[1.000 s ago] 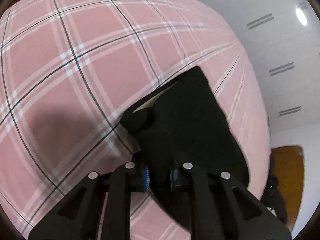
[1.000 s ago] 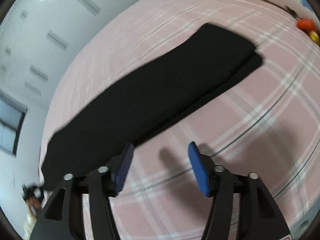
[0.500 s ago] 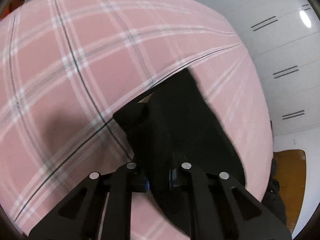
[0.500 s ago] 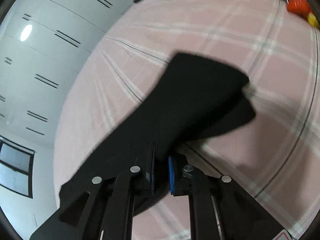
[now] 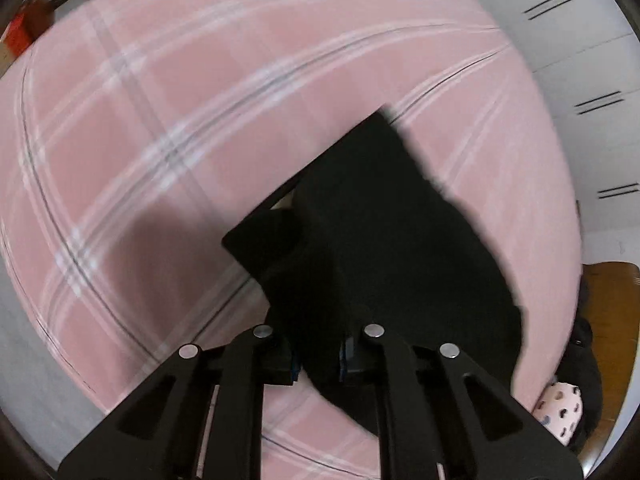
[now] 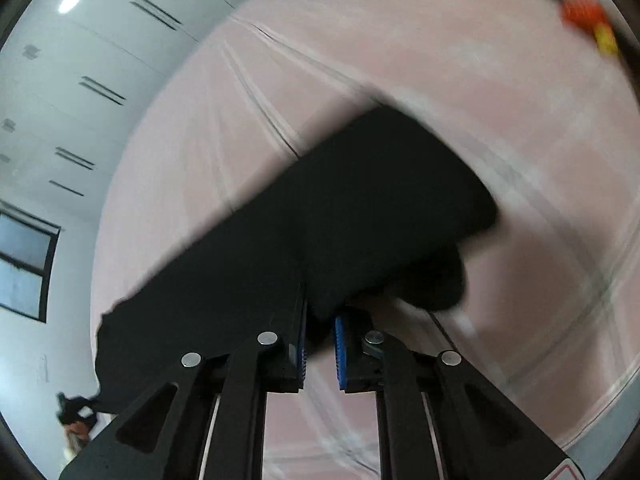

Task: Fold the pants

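Black pants [image 5: 392, 248], folded lengthwise into a long strip, lie on a pink plaid bed sheet [image 5: 160, 140]. My left gripper [image 5: 319, 354] is shut on one end of them, and the cloth bunches up from its blue pads. In the right wrist view the pants [image 6: 320, 220] stretch away to the upper right and down to the lower left. My right gripper [image 6: 320, 344] holds their near edge between its blue pads; its jaws are opening slightly with the cloth still pinched. Both views are blurred by motion.
White cupboard fronts [image 5: 580, 40] stand past the bed's far side. A wooden floor [image 5: 612, 300] and a polka-dot item [image 5: 560, 404] lie off the bed's right edge. An orange and yellow toy [image 6: 588, 16] sits at the bed's far corner. A window [image 6: 24, 264] is at the left.
My right gripper went from wide open beside the pants to shut on their edge. Both grippers have since moved across the bed, and the held cloth has lifted and bunched.
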`<state>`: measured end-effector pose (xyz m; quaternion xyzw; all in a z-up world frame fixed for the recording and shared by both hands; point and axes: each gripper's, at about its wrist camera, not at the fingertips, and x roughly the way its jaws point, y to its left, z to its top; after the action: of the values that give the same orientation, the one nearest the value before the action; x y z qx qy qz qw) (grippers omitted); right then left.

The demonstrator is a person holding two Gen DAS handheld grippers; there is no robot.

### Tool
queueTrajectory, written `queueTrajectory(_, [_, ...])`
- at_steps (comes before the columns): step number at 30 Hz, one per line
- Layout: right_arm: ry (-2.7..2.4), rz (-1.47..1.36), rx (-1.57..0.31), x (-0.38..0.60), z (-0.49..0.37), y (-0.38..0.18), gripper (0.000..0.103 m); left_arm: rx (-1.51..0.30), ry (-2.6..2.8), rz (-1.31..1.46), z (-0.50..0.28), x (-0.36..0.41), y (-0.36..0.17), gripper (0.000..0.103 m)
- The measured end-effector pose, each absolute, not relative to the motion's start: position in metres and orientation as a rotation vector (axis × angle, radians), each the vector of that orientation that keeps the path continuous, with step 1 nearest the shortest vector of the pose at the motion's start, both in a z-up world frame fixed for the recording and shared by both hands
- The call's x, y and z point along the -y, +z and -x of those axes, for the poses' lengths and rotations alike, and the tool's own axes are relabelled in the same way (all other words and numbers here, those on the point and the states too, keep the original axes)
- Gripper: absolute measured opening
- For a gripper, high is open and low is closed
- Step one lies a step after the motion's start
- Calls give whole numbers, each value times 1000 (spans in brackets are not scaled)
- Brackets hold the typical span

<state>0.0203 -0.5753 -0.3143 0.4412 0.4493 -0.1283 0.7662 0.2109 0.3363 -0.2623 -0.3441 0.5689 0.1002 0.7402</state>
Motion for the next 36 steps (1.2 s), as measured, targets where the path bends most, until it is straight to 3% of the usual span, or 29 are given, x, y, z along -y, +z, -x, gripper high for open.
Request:
queueTrajectory(5, [-306, -1140, -807, 607, -5, -313, 57, -1180, 237, 669, -201, -325, -251, 20])
queueTrajectory(7, [-294, -1264, -750, 620, -4, -325, 60, -1168, 251, 624, -203, -323, -241, 21])
queueTrajectory(9, [-286, -1330, -686, 627, -4, -333, 56, -1157, 270, 603, -200, -323, -231, 25])
queueTrajectory(10, [-296, -1313, -670, 628, -8, -328, 18, -1156, 271, 593, -200, -322, -229, 25])
queueTrajectory(11, [-298, -1265, -664, 629, -12, -316, 14, -1161, 281, 569, -198, -318, -225, 26])
queueTrajectory(15, [-320, -885, -657, 629, -26, -253, 11, -1131, 346, 445, -196, -304, -209, 28])
queueTrajectory(18, [-381, -885, -932, 645, -29, -302, 16, -1094, 389, 454, -188, -310, -203, 32])
queueTrajectory(19, [-374, -902, -945, 646, -25, -309, 16, -1083, 405, 460, -181, -311, -199, 32])
queueTrajectory(21, [-371, -912, -881, 639, -15, -303, 26, -1055, 412, 466, -177, -307, -190, 32])
queueTrajectory(23, [-353, -936, -849, 630, -7, -299, 54, -1023, 403, 427, -177, -294, -179, 32])
queueTrajectory(26, [-359, -948, -860, 631, -6, -307, 56, -999, 371, 328, -181, -265, -167, 44])
queueTrajectory(30, [-393, -980, -830, 635, -5, -303, 56, -976, 315, 193, -182, -219, -154, 50])
queueTrajectory(31, [-399, -976, -827, 635, -8, -303, 54, -976, 299, 175, -185, -212, -155, 54])
queueTrajectory(33, [-396, -954, -822, 636, -13, -292, 30, -970, 270, 131, -185, -192, -154, 62])
queueTrajectory(34, [-392, -939, -822, 632, -10, -283, 13, -970, 255, 109, -185, -183, -155, 62])
queueTrajectory(36, [-377, -921, -794, 627, -15, -271, 13, -982, 239, 84, -187, -172, -160, 64])
